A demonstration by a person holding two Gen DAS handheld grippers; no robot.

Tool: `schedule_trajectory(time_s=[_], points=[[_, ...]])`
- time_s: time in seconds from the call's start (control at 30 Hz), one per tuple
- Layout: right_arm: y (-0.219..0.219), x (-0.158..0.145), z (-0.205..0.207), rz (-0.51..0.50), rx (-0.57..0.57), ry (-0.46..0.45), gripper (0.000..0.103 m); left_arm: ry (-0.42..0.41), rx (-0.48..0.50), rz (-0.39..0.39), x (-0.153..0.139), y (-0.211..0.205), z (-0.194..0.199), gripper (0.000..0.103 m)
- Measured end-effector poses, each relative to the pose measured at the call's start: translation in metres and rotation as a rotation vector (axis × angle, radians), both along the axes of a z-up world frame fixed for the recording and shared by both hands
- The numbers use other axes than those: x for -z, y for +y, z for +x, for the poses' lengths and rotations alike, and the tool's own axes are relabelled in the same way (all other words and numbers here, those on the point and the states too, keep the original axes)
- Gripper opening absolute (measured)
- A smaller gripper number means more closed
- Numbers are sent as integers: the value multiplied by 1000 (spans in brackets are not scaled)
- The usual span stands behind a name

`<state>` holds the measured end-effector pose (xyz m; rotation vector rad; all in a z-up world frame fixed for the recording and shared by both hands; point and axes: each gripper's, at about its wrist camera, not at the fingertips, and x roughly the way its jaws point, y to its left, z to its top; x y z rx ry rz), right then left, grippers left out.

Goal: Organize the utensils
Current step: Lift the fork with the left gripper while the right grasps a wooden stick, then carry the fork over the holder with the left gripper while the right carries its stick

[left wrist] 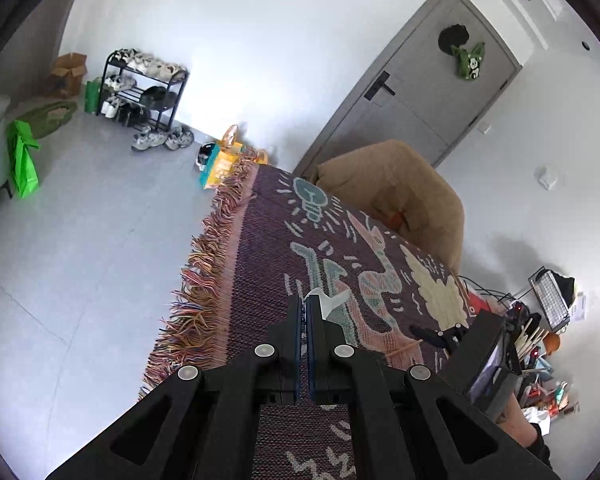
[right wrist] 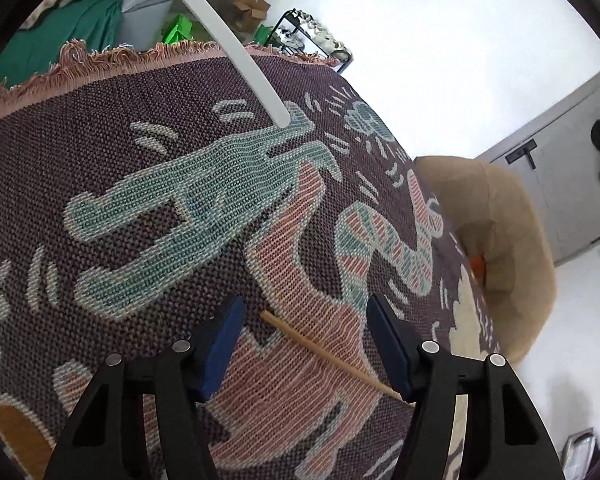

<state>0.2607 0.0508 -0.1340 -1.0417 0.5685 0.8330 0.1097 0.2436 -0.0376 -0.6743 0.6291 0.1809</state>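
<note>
Wooden chopstick (left wrist: 405, 347) lies on the patterned cloth (left wrist: 260, 240) beside the clenched left gripper (left wrist: 304, 300) gripping a white utensil (left wrist: 330, 300), while in the right wrist view it (right wrist: 328, 356) runs diagonally between the right gripper's (right wrist: 304, 344) unclosed fingers.

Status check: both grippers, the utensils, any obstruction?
Left gripper shut on white utensil. Right gripper open, straddling wooden chopstick on blanket. Nothing blocking.
</note>
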Motion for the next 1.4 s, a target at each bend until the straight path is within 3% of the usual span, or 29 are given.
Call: schedule_trajectory(time_s=[0.03, 0.1, 0.3, 0.6, 0.77, 1.1, 1.4], points=[[1, 1, 1, -2, 3, 17, 27, 0, -1, 1, 0, 1, -1, 1], [0, 2, 3, 15, 14, 37, 9, -1, -3, 0, -1, 2, 0, 1], [-26, -31, -1, 187, 57, 79, 9, -12, 1, 4, -6, 1, -2, 1], [-72, -96, 32, 453, 142, 251, 8, -42, 18, 17, -22, -10, 2, 1], [-104, -130, 37, 581, 170, 276, 7, -49, 28, 24, -30, -14, 5, 1], [-185, -187, 24, 765, 260, 226, 6, -93, 111, 81, -63, -50, 21, 1], [-269, -251, -8, 895, 309, 88, 6, -140, 253, 141, -102, -111, 48, 1]])
